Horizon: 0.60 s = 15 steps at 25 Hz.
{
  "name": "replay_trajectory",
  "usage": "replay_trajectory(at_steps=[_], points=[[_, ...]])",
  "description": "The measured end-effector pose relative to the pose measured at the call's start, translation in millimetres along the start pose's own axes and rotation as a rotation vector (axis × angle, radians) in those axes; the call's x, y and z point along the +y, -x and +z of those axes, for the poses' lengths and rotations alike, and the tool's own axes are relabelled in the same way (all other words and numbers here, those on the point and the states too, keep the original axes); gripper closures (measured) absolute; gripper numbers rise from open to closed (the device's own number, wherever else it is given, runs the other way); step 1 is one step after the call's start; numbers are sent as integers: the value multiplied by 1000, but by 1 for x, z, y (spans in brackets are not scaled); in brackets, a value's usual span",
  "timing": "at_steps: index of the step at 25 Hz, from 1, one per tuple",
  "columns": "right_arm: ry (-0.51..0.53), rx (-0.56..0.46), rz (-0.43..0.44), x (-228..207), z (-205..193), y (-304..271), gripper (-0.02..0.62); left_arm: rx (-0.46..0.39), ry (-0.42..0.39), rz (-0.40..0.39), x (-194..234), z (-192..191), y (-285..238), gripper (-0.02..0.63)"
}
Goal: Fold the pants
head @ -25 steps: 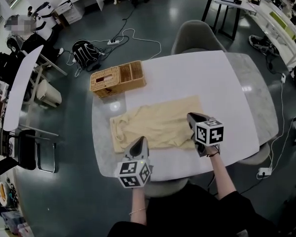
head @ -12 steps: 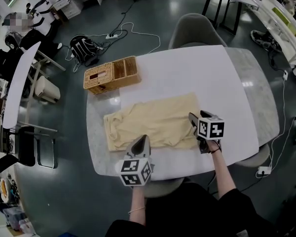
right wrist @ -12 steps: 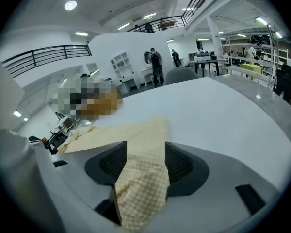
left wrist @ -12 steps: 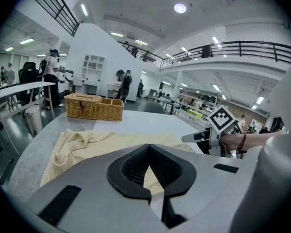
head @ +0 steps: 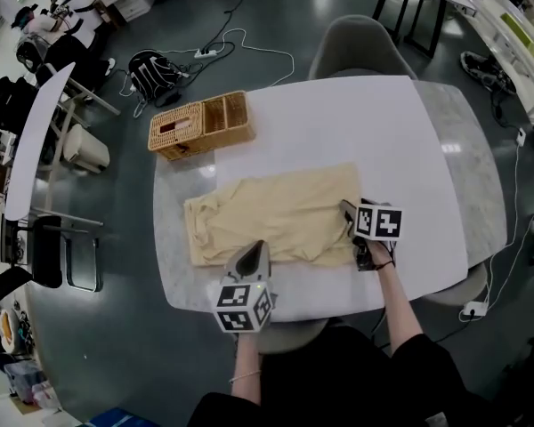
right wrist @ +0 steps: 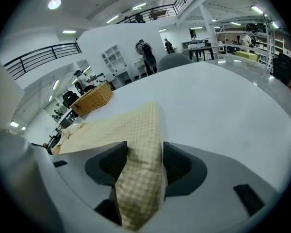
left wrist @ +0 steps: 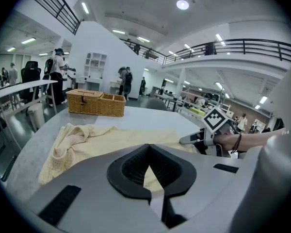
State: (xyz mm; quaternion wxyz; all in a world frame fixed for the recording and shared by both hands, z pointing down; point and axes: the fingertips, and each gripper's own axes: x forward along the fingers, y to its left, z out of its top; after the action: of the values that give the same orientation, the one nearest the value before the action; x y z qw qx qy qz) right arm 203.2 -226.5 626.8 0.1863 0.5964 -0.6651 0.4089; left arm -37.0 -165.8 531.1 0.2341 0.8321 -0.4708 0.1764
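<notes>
Head view shows cream-yellow fabric pants [head: 276, 216] spread flat on the white rounded surface [head: 338, 123], well short of a woven wicker basket [head: 200, 124]. The right gripper [head: 347, 210] is at the pants' right corner, its jaws just opened wide with that corner lying loose between them. The left gripper [head: 253, 249] hovers over the near edge, jaws closed together.

The pants [head: 276, 216] lie flat on the near half of the surface [head: 338, 123]. The basket [head: 200, 124] stands behind them, at the far left corner. A chair [head: 360, 47] stands behind the far edge. A backpack [head: 151, 76] lies on the floor [head: 276, 7] behind the basket.
</notes>
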Motion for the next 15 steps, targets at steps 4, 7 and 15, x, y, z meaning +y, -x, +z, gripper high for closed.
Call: replay_trajectory(at_steps=[4,7,15], points=[[78,42,-27,-2,-4,-3,388,-2,9,9,1,-1,-1,598],[99,63,-17,5,-7,-5,493,-4,13,20,3,-1,2,598],[39,50,27,11,-1,-1,559,-31,19,59,8,3,15,598]])
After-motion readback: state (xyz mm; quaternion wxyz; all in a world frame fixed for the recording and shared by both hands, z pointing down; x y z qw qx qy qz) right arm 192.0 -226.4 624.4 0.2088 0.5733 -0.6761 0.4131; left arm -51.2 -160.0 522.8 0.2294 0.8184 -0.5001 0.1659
